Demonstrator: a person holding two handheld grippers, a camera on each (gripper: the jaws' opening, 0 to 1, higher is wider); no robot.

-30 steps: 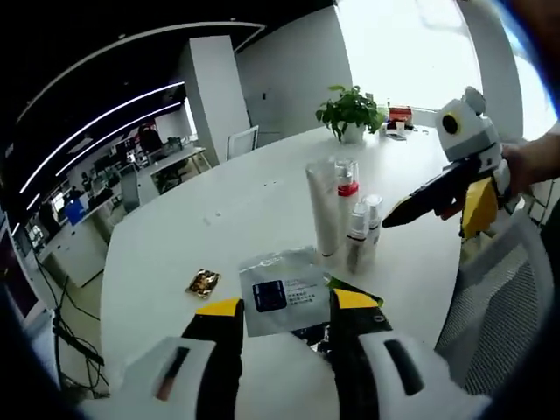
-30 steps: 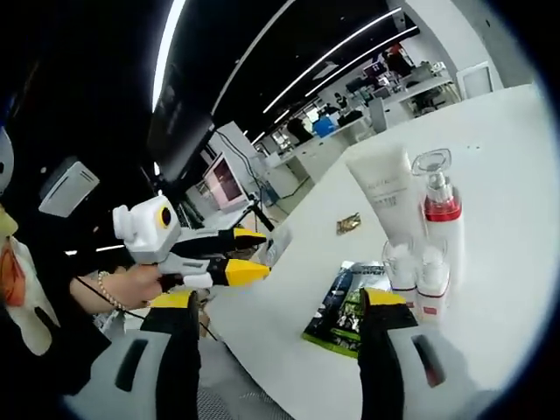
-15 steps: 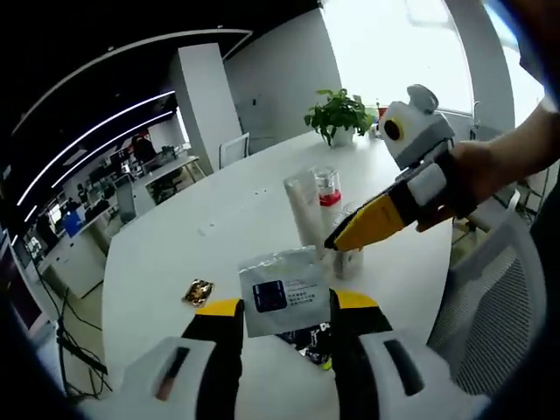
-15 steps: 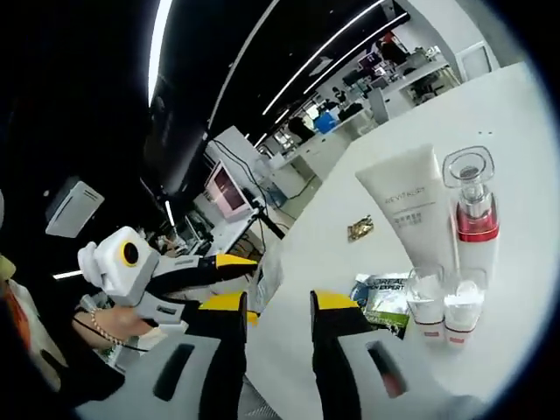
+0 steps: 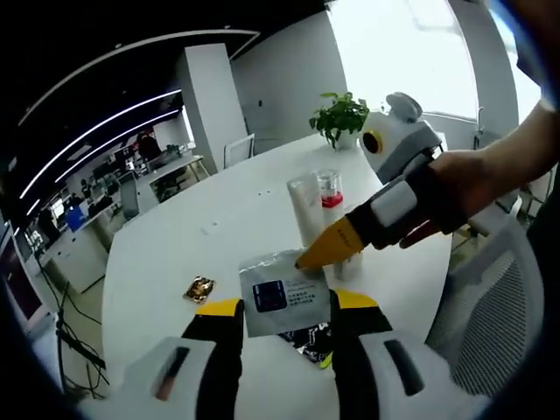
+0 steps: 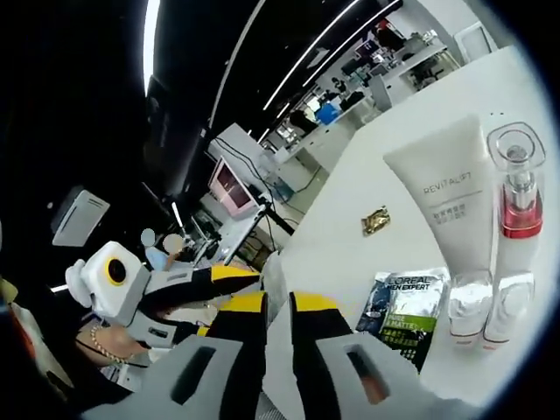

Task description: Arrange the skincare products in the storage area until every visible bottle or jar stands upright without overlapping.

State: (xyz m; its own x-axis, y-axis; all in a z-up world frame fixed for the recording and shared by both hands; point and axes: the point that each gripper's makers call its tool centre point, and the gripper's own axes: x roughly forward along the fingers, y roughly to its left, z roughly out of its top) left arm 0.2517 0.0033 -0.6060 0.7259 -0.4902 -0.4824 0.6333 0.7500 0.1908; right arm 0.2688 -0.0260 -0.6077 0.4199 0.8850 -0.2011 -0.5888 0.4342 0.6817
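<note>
My left gripper (image 5: 284, 306) is shut on a flat grey-white sachet (image 5: 282, 293) with a dark blue label, held above the white table (image 5: 219, 227). The right gripper (image 5: 319, 254) reaches in from the right, its yellow tips closed on the sachet's upper right edge. In the right gripper view, my right gripper (image 6: 279, 302) has its jaws almost together with the sachet (image 6: 276, 273) edge-on between them, the left gripper (image 6: 236, 278) just beside. A white tube (image 6: 446, 197), a clear bottle with a red band (image 6: 516, 188) and two small bottles (image 6: 468, 302) stand upright together.
A black and green sachet (image 6: 404, 306) lies flat by the small bottles. A small gold packet (image 5: 202, 287) lies further left on the table. A potted plant (image 5: 341, 114) stands at the far edge. A mesh chair (image 5: 490, 324) is on the right.
The right gripper has come across from the right and closed its jaws on the top edge of the sachet that the left gripper keeps holding. The bottles have not moved.
</note>
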